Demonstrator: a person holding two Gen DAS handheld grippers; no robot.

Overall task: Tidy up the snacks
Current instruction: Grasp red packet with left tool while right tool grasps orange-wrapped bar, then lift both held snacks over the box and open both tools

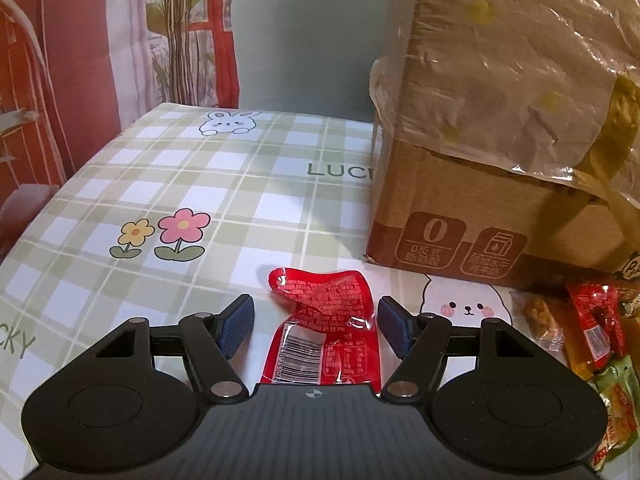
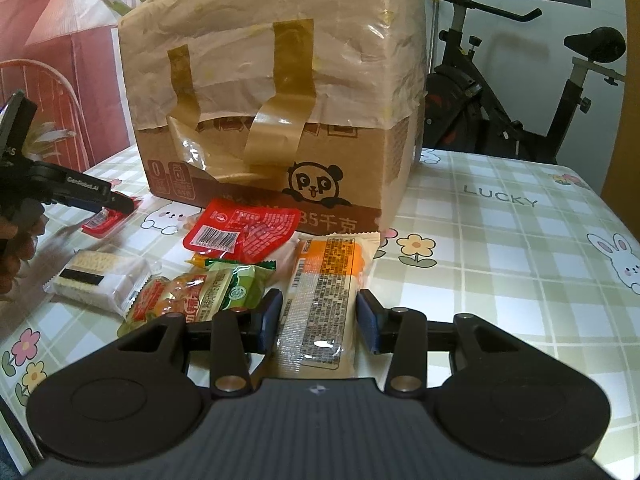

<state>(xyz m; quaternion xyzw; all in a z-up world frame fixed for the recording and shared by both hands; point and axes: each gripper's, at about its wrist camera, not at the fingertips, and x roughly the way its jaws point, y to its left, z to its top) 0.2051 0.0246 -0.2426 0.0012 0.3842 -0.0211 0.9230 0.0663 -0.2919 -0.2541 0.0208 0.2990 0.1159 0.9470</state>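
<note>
My left gripper (image 1: 316,322) is open, its blue pads on either side of a red snack packet (image 1: 324,332) lying on the checked tablecloth (image 1: 200,184). It also shows in the right wrist view (image 2: 116,204) over that same packet (image 2: 100,222). My right gripper (image 2: 318,316) is open around an orange and cream snack bar (image 2: 320,300), not touching it. Beside it lie a green and orange packet (image 2: 192,296), a second red packet (image 2: 244,232) and a clear pack of crackers (image 2: 96,280).
A large cardboard box (image 2: 272,92) with plastic film and brown tape stands behind the snacks; it fills the right of the left wrist view (image 1: 500,128). More snacks (image 1: 592,332) lie at its foot. An exercise bike (image 2: 520,92) stands beyond the table.
</note>
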